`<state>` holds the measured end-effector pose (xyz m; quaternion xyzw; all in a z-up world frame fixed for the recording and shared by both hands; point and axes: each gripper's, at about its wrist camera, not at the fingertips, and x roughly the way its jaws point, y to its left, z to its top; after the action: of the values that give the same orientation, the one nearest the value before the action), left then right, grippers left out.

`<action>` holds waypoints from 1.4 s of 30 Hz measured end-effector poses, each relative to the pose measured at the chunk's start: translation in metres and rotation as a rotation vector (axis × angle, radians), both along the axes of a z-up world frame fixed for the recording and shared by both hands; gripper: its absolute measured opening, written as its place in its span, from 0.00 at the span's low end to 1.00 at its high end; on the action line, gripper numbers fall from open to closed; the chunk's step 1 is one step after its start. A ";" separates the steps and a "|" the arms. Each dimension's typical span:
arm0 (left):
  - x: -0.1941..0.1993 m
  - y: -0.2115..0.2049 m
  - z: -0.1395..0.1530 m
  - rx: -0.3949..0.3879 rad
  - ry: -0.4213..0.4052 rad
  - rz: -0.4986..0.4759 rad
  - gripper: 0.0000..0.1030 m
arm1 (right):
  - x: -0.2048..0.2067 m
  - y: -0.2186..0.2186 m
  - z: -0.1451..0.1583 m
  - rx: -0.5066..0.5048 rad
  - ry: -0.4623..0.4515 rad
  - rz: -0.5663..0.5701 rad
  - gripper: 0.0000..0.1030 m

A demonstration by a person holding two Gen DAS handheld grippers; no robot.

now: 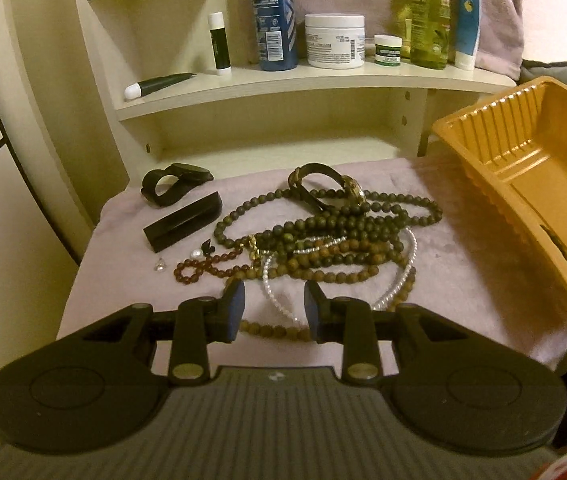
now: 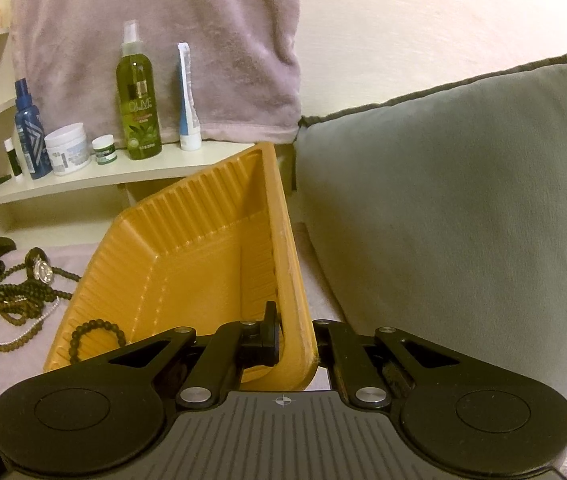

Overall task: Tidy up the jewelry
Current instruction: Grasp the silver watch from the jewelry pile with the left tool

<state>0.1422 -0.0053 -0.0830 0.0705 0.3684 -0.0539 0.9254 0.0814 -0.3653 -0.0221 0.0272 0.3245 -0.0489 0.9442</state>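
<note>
Beads (image 1: 323,236) tangled under open left claw (image 1: 274,312); right claw (image 2: 295,336) grips tilted tray (image 2: 187,264).

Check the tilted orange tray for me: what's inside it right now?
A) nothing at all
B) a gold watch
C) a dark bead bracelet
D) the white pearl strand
C: in the right wrist view a dark bead bracelet lies against the lower inside wall of the orange tray, which the right gripper pinches by its rim; the watch and pearl strand lie on the cloth.
</note>
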 end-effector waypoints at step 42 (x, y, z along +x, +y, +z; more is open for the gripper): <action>0.095 -0.053 -0.013 -0.108 0.054 -0.132 0.13 | 0.007 -0.003 -0.004 -0.011 0.033 -0.020 0.05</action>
<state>0.2373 -0.0585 -0.0960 0.0432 0.3845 -0.1366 0.9120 0.0885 -0.3687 -0.0266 0.0242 0.3393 -0.0607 0.9384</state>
